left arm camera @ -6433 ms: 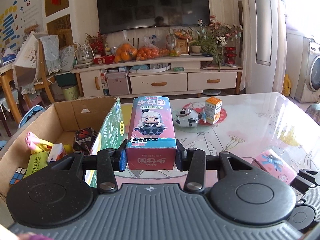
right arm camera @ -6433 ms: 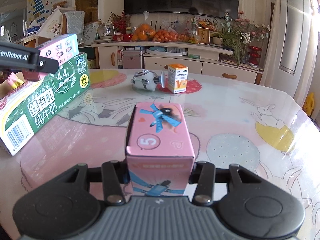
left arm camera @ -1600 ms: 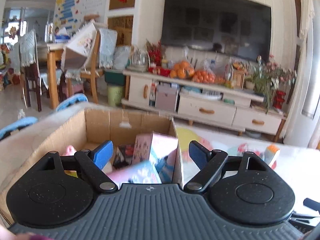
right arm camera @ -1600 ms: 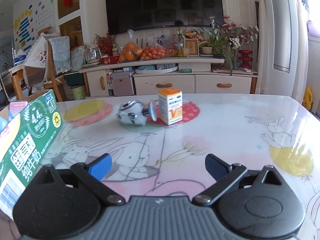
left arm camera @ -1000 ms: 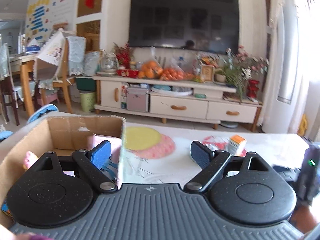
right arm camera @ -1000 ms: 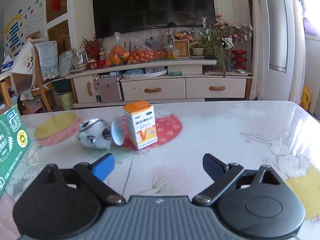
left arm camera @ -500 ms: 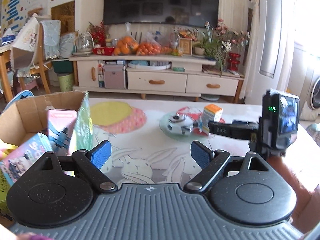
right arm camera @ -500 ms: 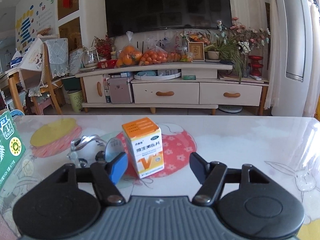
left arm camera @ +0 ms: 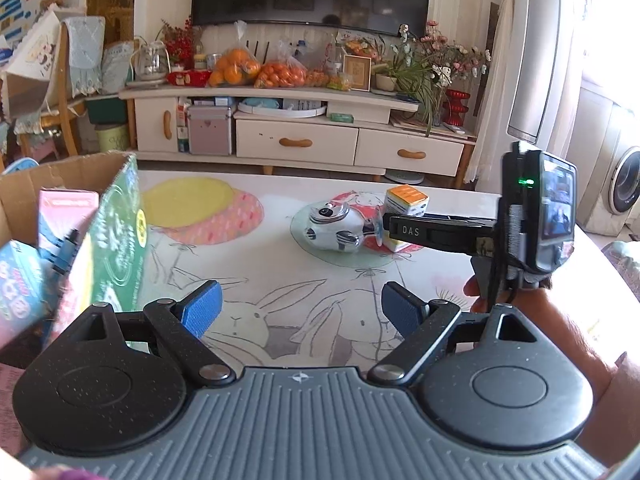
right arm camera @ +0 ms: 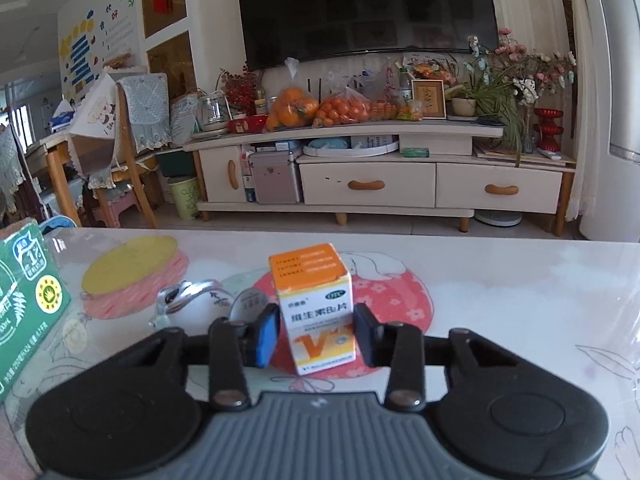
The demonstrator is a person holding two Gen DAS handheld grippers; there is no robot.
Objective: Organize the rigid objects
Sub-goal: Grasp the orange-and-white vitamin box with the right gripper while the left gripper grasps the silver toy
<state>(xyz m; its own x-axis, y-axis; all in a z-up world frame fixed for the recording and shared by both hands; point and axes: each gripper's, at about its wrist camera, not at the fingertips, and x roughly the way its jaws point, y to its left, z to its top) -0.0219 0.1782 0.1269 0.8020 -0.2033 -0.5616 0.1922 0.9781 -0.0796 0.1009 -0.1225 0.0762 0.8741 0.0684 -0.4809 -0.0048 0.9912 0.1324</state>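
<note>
A small orange-and-white medicine box (right arm camera: 314, 300) stands upright on the table's red flower print. My right gripper (right arm camera: 316, 332) has it between its blue pads, the jaws closing until both pads press its sides. The left wrist view shows the same box (left arm camera: 406, 200) behind the right gripper's black fingers (left arm camera: 408, 232). Just left of the box lies a white-and-silver round toy (left arm camera: 332, 232), also in the right wrist view (right arm camera: 192, 304). My left gripper (left arm camera: 300, 304) hangs open over the rabbit print, with nothing between its fingers.
A cardboard carton (left arm camera: 68, 168) with a green printed side (left arm camera: 116, 248) stands at the table's left and holds pink boxes (left arm camera: 66, 208). A hand (left arm camera: 560, 320) grips the right tool at the right. The glossy table (left arm camera: 260, 280) ends before a TV cabinet.
The right gripper moved forward to the medicine box and its jaws came together on it. The left gripper swung right, away from the carton, and sank toward the table, still open.
</note>
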